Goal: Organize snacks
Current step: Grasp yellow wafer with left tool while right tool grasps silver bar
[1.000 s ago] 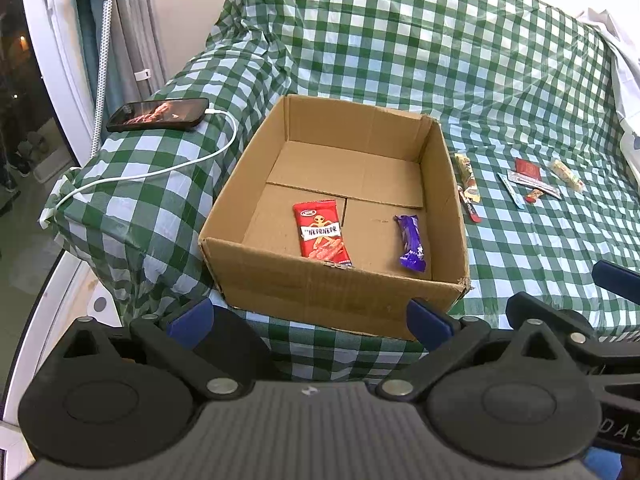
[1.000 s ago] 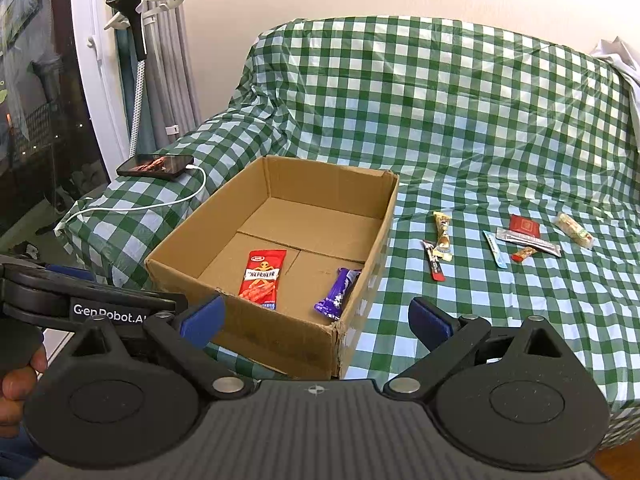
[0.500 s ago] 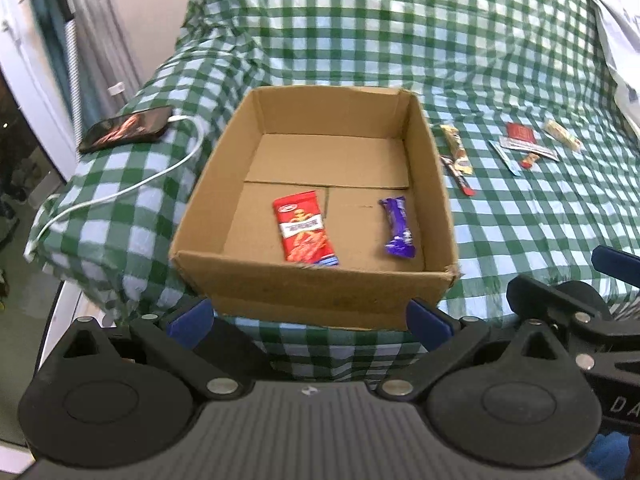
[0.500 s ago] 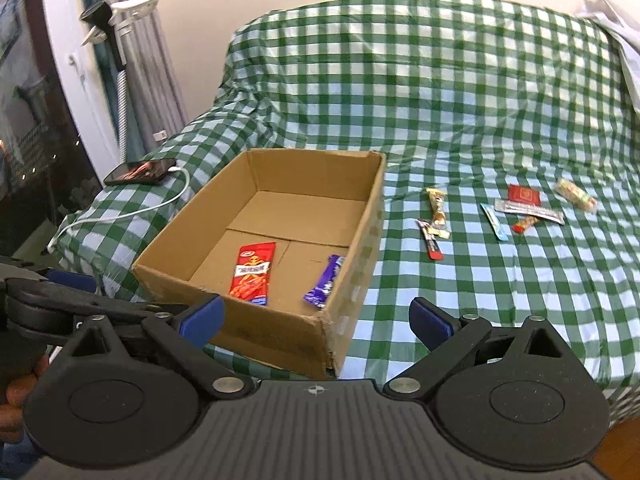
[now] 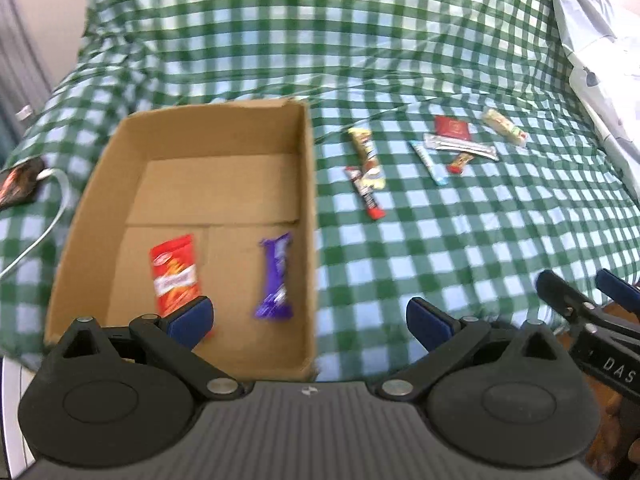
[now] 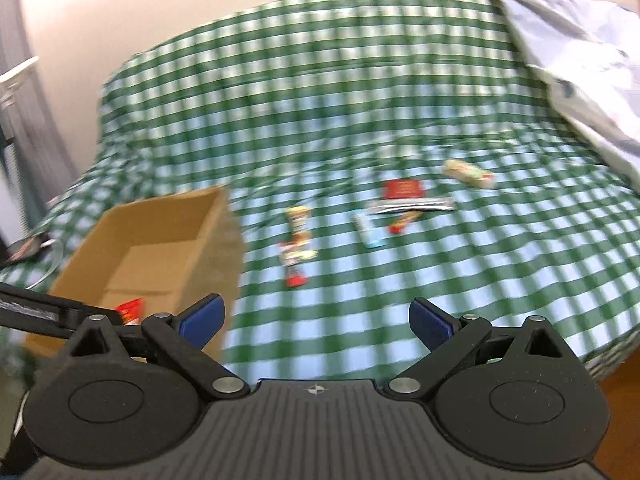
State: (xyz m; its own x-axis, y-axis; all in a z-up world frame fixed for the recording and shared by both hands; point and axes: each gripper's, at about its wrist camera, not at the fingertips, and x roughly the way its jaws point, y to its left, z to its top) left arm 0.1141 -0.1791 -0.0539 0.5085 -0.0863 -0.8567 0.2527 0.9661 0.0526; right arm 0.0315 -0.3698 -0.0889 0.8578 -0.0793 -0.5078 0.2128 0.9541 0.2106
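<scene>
Two snacks boxed: red packet, purple bar inside cardboard box. Seven-odd snacks left on checked bed cover. Left gripper, right gripper: fingers wide, holding nothing.

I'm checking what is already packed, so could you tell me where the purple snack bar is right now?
In the left wrist view, the purple snack bar lies inside the cardboard box, near its right wall, right of the red snack packet.

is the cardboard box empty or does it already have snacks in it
Not empty. The open cardboard box holds two snacks on its floor: a red packet and a purple bar.
</scene>
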